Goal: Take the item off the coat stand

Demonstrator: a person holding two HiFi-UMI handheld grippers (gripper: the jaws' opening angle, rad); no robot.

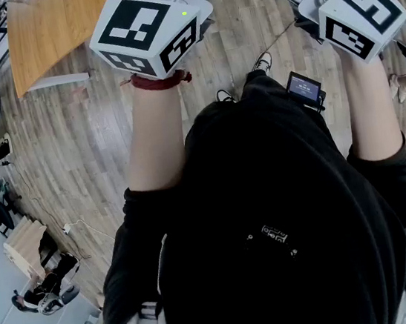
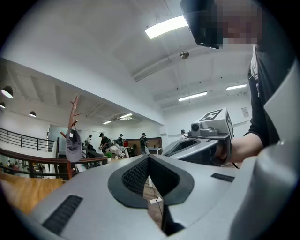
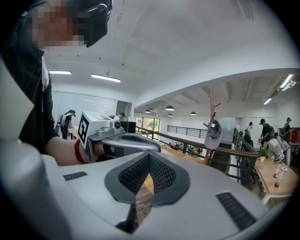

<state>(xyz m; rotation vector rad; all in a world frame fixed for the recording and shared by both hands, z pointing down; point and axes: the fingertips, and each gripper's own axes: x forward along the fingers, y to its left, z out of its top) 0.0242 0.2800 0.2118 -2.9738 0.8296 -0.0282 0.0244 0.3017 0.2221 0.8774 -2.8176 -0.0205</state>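
Note:
A brown wooden coat stand (image 2: 73, 123) rises far off at the left of the left gripper view, with a grey cap (image 2: 73, 146) hanging on it. The right gripper view shows the same coat stand (image 3: 210, 112) and cap (image 3: 213, 133) to the right of centre, also far away. My left gripper (image 2: 149, 161) is shut with nothing between its pads. My right gripper (image 3: 149, 160) is shut and empty too. Both are held out side by side in front of the person, well short of the stand. In the head view only their marker cubes (image 1: 149, 32) show.
A wooden table (image 1: 56, 24) stands at the head view's upper left on plank flooring. A dark railing (image 3: 220, 152) runs in front of the stand. Several people (image 2: 103, 140) are at the back of the hall. A table with bottles (image 3: 276, 174) is at the right.

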